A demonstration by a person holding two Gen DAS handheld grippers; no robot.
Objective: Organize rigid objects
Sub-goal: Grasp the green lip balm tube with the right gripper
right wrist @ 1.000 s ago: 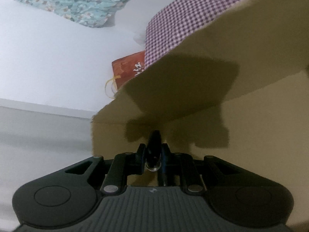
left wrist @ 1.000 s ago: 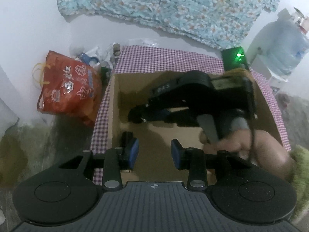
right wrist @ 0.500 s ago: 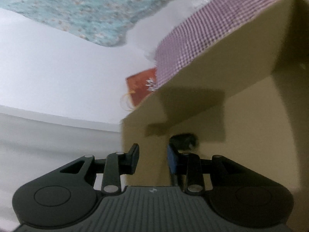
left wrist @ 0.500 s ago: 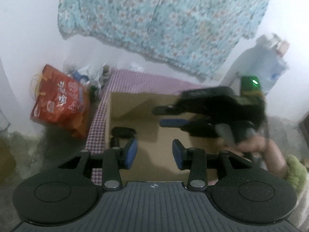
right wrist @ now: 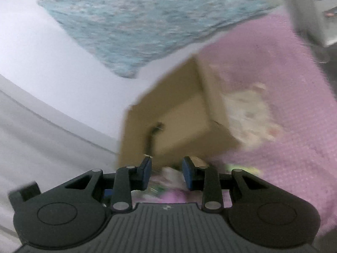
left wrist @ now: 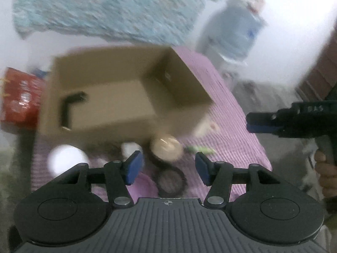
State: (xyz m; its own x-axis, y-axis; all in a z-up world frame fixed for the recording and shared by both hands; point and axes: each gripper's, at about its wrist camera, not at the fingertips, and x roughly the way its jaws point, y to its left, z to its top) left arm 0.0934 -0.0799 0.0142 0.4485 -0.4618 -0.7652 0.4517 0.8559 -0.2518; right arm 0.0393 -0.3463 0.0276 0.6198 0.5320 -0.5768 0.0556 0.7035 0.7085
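Note:
An open cardboard box point(left wrist: 118, 97) stands on the purple checked cloth point(left wrist: 236, 130), with two black objects point(left wrist: 69, 105) lying in an L at its left side. The right wrist view shows the box point(right wrist: 172, 120) and those black objects point(right wrist: 152, 133) too. My left gripper point(left wrist: 168, 167) hovers in front of the box over blurred small items: a beige round lid point(left wrist: 167, 149), a black ring point(left wrist: 170, 181) and a white round thing point(left wrist: 67, 162). Its jaws are opening, with nothing between them. My right gripper point(right wrist: 166, 172) is open and empty, off to the right point(left wrist: 252, 122).
A red bag point(left wrist: 19, 97) sits left of the box. A large water bottle point(left wrist: 233, 33) stands behind the table's right end. A floral cloth point(left wrist: 105, 6) hangs on the white wall. Pale blurred items point(right wrist: 248, 116) lie right of the box.
My right gripper let go of a black object inside the box and pulled out to the right. My left gripper backed away from the box and its jaws widened.

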